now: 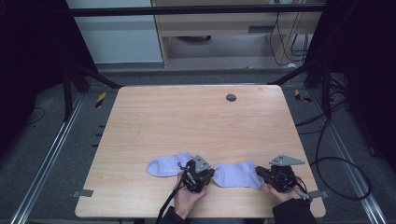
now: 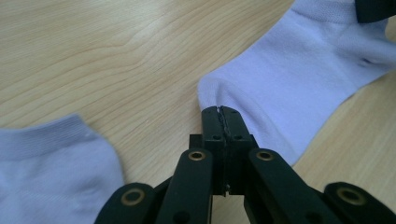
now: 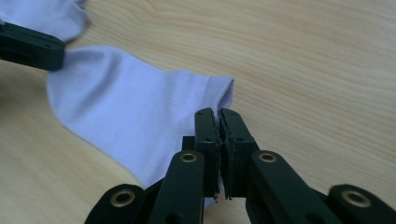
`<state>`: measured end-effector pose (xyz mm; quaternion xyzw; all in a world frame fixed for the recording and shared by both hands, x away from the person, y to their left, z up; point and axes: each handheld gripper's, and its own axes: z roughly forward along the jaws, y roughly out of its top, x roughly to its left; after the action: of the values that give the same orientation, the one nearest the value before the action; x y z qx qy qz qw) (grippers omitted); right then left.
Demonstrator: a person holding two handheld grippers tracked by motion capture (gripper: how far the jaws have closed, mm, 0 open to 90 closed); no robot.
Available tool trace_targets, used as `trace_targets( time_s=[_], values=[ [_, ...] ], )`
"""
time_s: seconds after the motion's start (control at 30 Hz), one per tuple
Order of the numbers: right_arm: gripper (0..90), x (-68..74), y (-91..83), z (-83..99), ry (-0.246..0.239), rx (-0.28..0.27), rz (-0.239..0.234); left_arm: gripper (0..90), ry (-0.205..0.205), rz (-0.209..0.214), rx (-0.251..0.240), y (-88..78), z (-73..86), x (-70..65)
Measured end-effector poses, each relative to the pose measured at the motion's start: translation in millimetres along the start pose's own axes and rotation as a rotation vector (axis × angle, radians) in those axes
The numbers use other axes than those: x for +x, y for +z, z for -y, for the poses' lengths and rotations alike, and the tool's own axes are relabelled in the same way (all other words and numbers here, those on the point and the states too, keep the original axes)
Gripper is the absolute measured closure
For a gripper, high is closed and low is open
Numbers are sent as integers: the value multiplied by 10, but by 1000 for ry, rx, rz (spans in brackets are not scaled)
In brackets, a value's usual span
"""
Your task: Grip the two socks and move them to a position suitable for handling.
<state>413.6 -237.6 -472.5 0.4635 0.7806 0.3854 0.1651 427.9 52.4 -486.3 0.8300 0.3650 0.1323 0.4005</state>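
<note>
Two pale lilac socks lie near the front edge of the wooden tabletop [image 1: 187, 121], end to end with a small gap between them. The left sock [image 1: 166, 165] lies flat, just to the left of the left tongs [image 1: 207, 176]. The right sock [image 1: 237, 174] stretches between the two tongs.

In the left gripper view, the left tongs [image 2: 221, 113] are pressed fully together at the rounded toe end of the right sock [image 2: 299, 79]; the tips sit right at the fabric's edge and appear to pinch it, though the grip itself is hard to make out. The left sock [image 2: 51, 172] shows at the lower left of that view, apart from the tongs.

In the right gripper view, the right tongs [image 3: 219, 116] are closed with only a thin slit between them, set at the cuff end of the right sock [image 3: 135, 116], whose edge lies against the tips and seems caught between them. The far end of that sock meets the other tongs at the upper left.

A person's hands hold both tools from the bottom of the high view, the right tongs [image 1: 259, 171] pointing left toward the sock. A small dark round disc [image 1: 231, 97] sits near the far edge of the tabletop.
</note>
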Motion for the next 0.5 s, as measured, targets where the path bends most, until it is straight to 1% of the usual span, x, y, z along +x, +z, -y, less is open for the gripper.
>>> trace_targets(
  time_s=[0.03,0.07,0.1,0.13,0.17,0.23,0.27,0.3,0.4,0.47,0.5],
  values=[
    [872,0,0,0,0,0,0,891,2,3,0,-39,11,10],
    [872,41,-18,-16,-2,-6,-14,891,7,6,2,-89,33,29],
    [872,127,-26,-40,-19,-12,-34,891,4,3,4,-154,78,60],
    [872,173,-19,-50,-22,-11,-49,891,4,3,4,-154,78,60],
    [872,173,-19,-50,-22,-11,-49,891,-1,3,6,-187,105,84],
    [872,253,8,-64,-40,-4,-71,891,-7,7,13,-249,164,132],
    [871,323,49,-70,-51,0,-89,891,-8,6,23,-297,225,173],
    [870,350,67,-71,-56,7,-94,891,-8,6,23,-297,225,173],
    [869,383,113,-63,-66,14,-101,891,-8,-12,40,-340,309,232],
    [866,391,187,-32,-59,30,-103,890,-20,-11,43,-350,352,269],
    [865,387,210,-20,-56,39,-100,890,-17,-10,56,-342,372,285]
  ],
)
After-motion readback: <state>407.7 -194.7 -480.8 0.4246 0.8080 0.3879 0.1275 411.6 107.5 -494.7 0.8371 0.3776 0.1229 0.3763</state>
